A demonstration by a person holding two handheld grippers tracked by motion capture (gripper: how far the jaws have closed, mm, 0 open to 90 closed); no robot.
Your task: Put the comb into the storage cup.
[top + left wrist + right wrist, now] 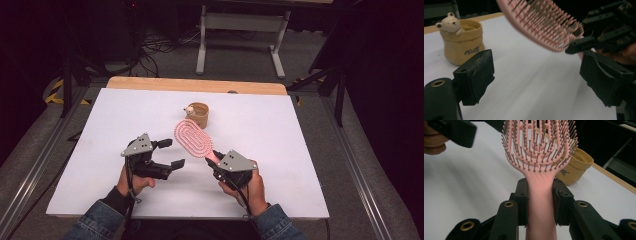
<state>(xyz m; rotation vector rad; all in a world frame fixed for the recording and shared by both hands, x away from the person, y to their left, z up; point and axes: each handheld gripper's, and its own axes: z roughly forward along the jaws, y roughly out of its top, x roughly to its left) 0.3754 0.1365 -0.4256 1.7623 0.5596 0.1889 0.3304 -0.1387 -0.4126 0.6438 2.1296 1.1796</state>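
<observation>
Right gripper (216,161) grasping brush (192,137); left gripper (171,153) released.

I see my right gripper's jaws clenched on the pink handle of the brush, pads pressing both sides, with the bristled head lifted off the table (280,150) and angled toward the cup (198,114). I see my left gripper's jaws spread wide with nothing between them, just beside the brush head, apart from it. The tan cup, with a small bear figure at its rim, stands upright on the white table just beyond the brush head.

Lab: rig table (280,150), cables (155,50).
</observation>
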